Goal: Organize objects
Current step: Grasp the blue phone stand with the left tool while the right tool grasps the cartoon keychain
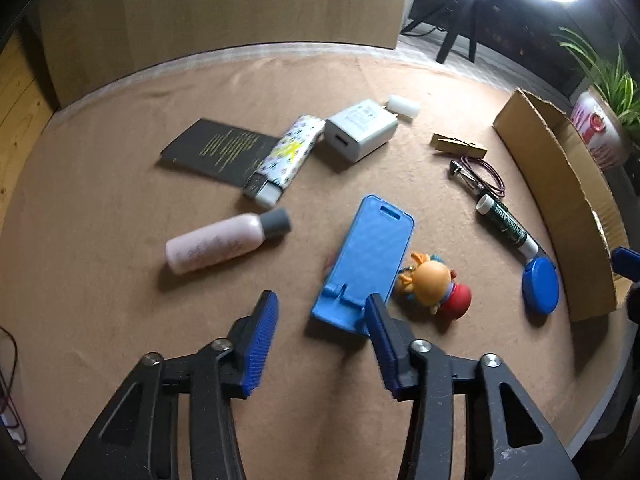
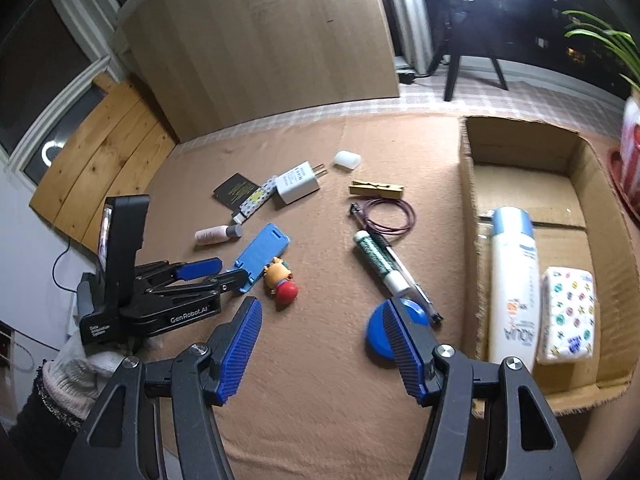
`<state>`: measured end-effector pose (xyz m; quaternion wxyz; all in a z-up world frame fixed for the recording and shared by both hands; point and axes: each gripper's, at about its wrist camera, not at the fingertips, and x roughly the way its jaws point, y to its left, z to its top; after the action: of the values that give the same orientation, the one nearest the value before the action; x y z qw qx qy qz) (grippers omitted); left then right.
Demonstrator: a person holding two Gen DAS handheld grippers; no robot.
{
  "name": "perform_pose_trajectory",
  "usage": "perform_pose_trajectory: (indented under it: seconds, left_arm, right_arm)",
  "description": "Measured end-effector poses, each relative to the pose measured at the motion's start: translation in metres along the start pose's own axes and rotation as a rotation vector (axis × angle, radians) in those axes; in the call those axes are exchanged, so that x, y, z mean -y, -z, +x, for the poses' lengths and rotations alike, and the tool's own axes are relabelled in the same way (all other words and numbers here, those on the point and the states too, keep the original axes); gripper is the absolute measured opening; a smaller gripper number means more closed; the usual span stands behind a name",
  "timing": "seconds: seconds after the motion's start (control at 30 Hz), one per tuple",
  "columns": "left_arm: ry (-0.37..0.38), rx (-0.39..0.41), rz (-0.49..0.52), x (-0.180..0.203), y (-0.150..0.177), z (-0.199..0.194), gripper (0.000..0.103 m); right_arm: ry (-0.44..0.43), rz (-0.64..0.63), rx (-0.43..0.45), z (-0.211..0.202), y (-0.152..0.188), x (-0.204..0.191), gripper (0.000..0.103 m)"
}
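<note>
My left gripper (image 1: 322,304) is open and empty, its right finger at the near end of a blue phone stand (image 1: 366,258) lying on the brown table cloth. It also shows in the right wrist view (image 2: 224,270). A small toy figure (image 1: 436,284) lies right of the stand. My right gripper (image 2: 320,316) is open and empty above the cloth, its right finger over a blue round lid (image 2: 386,334). The cardboard box (image 2: 468,184) at the right holds a white Aqua bottle (image 2: 514,284) and a patterned tissue pack (image 2: 566,314).
On the cloth lie a pink bottle (image 1: 224,242), black card (image 1: 218,148), patterned lighter (image 1: 284,158), white charger (image 1: 360,130), white cap (image 1: 404,107), clothespin (image 1: 458,146), purple cord (image 1: 484,174), green tube (image 1: 506,224) and a pen (image 2: 412,282). A potted plant (image 1: 600,128) stands behind the box.
</note>
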<state>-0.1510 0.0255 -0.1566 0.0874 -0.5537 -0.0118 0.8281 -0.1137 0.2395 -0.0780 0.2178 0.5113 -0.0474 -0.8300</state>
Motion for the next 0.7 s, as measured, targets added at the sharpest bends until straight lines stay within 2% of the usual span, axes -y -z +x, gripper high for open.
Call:
perform_pose_trajectory:
  seconds: [0.23, 0.4, 0.6, 0.7]
  left_arm:
    - [0.011, 0.006, -0.015, -0.004, 0.008, -0.003, 0.043]
    - [-0.025, 0.015, -0.035, -0.01, 0.016, -0.006, 0.043]
    - [-0.058, 0.025, -0.105, -0.032, 0.033, -0.014, 0.043]
    - [-0.055, 0.023, -0.087, -0.033, 0.044, -0.023, 0.043]
  right_arm:
    - [-0.006, -0.105, -0.078, 0.048, -0.01, -0.023, 0.059]
    - [0.013, -0.157, -0.128, 0.083, -0.013, -0.037, 0.059]
    - [0.025, -0.198, -0.144, 0.1, -0.016, -0.045, 0.059]
    - [0.034, -0.228, -0.148, 0.105, -0.017, -0.048, 0.059]
